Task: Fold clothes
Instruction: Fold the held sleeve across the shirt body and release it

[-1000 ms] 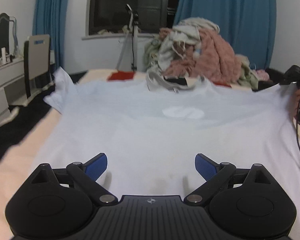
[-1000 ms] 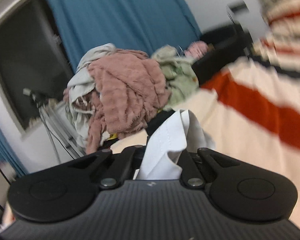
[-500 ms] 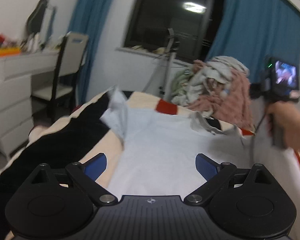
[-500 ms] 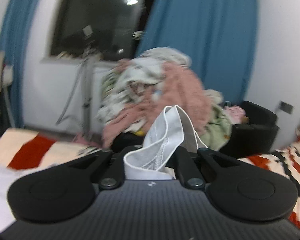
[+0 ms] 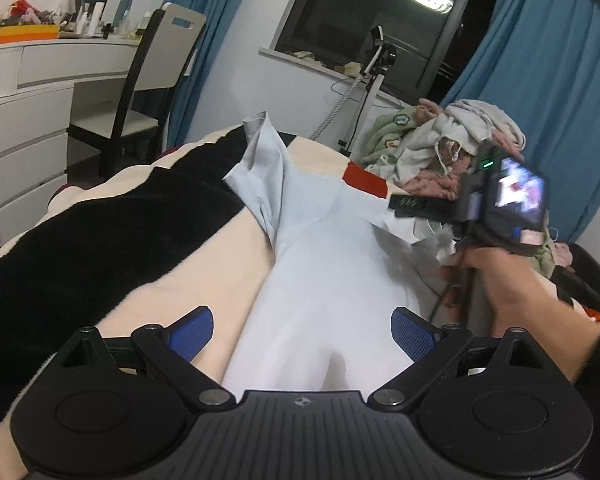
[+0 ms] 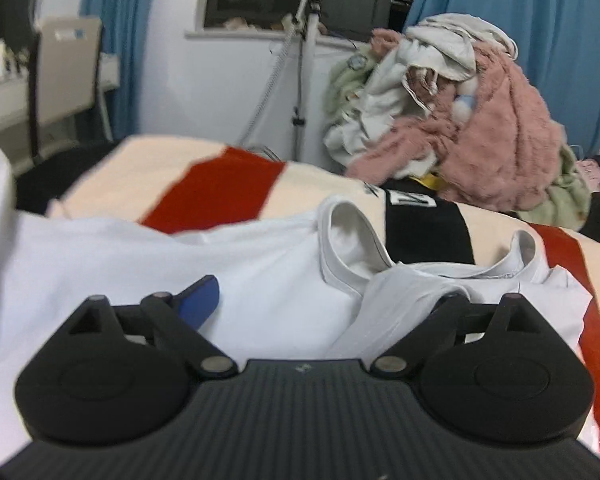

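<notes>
Blue curtains (image 6: pixel 540 40) flank a dark window (image 5: pixel 380 12), with a white dresser (image 5: pixel 24 120) and chair (image 5: pixel 156 68) off to one side. The bed's blanket (image 5: pixel 140 248), cream with black and red bands, carries my white T-shirt (image 5: pixel 320 280), lying partly folded, collar toward a heap of clothes (image 6: pixel 460 120). My left gripper (image 5: pixel 302 330) is spread wide over the shirt, gripping nothing. My right gripper (image 6: pixel 324 300) is opening; cloth drapes over one finger, unpinched.

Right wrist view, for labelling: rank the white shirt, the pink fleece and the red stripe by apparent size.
1. white shirt
2. pink fleece
3. red stripe
The shirt lies nearest the camera, which inflates it.
</notes>
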{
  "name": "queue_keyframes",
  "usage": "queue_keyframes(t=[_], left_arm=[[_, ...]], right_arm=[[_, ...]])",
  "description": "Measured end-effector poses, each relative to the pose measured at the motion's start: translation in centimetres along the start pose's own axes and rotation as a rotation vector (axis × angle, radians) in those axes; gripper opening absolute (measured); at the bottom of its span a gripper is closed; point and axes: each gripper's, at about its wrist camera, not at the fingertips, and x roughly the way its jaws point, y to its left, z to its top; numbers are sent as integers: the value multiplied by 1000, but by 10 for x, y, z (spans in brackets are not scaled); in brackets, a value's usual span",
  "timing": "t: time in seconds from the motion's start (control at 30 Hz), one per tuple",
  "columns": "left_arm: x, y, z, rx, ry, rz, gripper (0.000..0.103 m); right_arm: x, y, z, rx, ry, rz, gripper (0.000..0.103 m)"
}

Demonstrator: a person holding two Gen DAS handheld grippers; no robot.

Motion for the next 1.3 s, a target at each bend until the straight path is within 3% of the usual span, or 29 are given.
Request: queue_keyframes(t=[0.13, 0.3, 0.37, 0.6, 0.73, 0.9, 1.0, 1.3], left_arm=[[-2, -11, -4, 28, -4, 0, 97], [-6, -27, -6, 66, -17, -16, 97], [-4, -32, -6, 71, 7, -28, 96], [-32, -54, -17, 158, -16, -7, 96], [-63, -64, -32, 177, -10, -34, 96], [-107, -78, -48, 214, -21, -79, 96], [-129, -90, -61, 242, -44, -91, 96], [-141, -113, -96, 328, -14, -86, 96]], right_arm=[[-53, -16, 4, 64, -59, 56, 93], [-147, -44, -4, 100, -150, 82, 93], [-179, -52, -15, 106, -152, 86, 93], [-287, -75, -61, 181, -172, 90, 93], [-345, -77, -103, 129, -185, 80, 93], [-395, -84, -148, 107, -172, 47, 93], [-418, -95, -164, 174, -173, 40, 93], [-431, -118, -171, 260, -197, 40, 93]])
